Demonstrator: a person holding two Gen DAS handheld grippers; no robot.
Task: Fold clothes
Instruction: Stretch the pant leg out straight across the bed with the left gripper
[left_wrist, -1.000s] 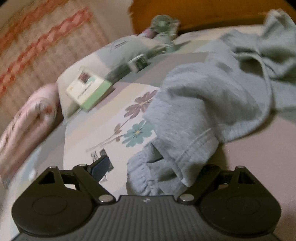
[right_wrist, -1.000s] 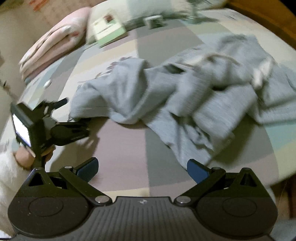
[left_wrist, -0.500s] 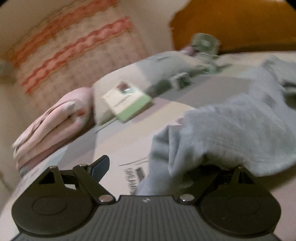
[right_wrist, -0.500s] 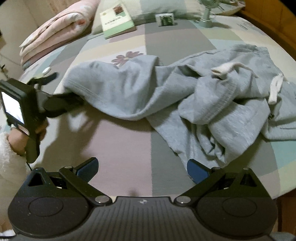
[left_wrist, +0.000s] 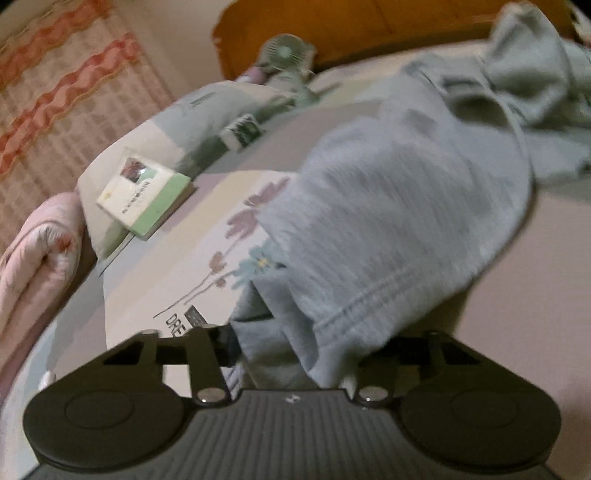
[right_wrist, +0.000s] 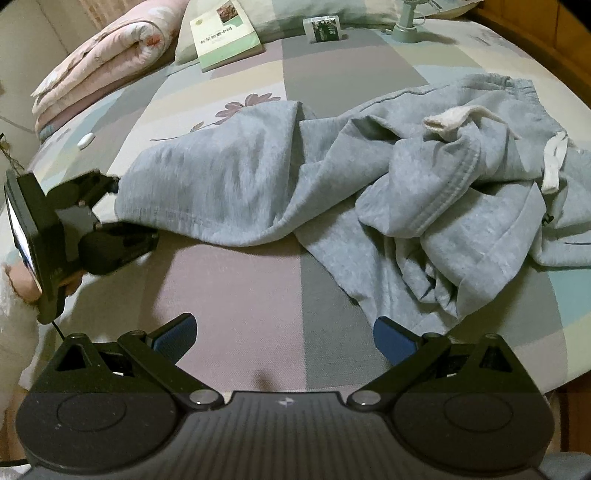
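Grey sweatpants (right_wrist: 332, 177) lie crumpled across the patchwork bed sheet (right_wrist: 236, 280), one leg stretched out to the left, waistband and white drawstring at the right. My left gripper (left_wrist: 291, 347) is shut on the cuff end of that leg (left_wrist: 369, 229); in the right wrist view it (right_wrist: 114, 206) sits at the left edge of the cloth, held in a hand. My right gripper (right_wrist: 284, 338) is open and empty above bare sheet, just short of the bunched fabric.
A green-and-white book (right_wrist: 225, 35) lies on a pillow at the head of the bed. A folded pink quilt (right_wrist: 99, 62), a small box (right_wrist: 325, 27) and a desk fan (left_wrist: 284, 55) are beyond. A wooden headboard (left_wrist: 369, 26) stands behind.
My left gripper has pulled the pant leg out to the left and lowered it, spreading the cloth flatter. The right gripper has stayed open near the front edge.
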